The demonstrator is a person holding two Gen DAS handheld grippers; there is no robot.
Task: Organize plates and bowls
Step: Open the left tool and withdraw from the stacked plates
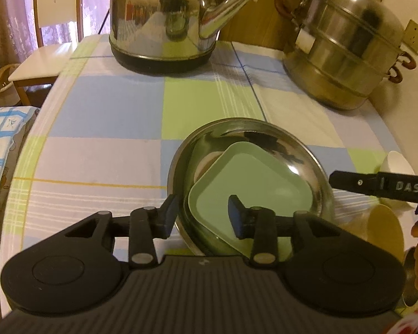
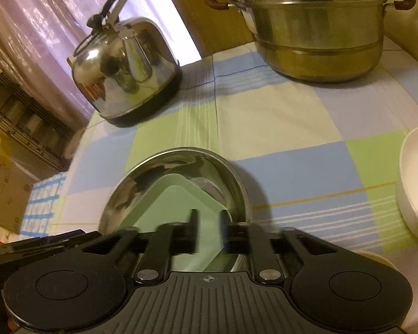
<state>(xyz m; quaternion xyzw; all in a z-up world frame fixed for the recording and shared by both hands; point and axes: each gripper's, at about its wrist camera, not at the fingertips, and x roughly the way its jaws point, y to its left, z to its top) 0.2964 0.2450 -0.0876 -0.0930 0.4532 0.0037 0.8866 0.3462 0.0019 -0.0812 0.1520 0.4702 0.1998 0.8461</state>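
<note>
A shiny steel bowl [image 1: 267, 136] sits on the checked tablecloth with a pale green square plate [image 1: 250, 178] lying tilted inside it. My left gripper [image 1: 203, 216] is open over the bowl's near left rim: one finger is outside the bowl, the other over the green plate, and neither pad presses on anything. In the right wrist view the same steel bowl [image 2: 181, 156] holds the green plate [image 2: 175, 194]. My right gripper [image 2: 209, 231] is open just above the plate's near part, with a clear gap between its blurred fingers.
A steel kettle [image 1: 164, 19] stands at the back and a stacked steamer pot [image 1: 345, 47] at the back right. A white bowl [image 2: 415, 181] and a yellow bowl [image 1: 384, 231] lie to the right. A chair [image 1: 50, 27] is past the table's left edge.
</note>
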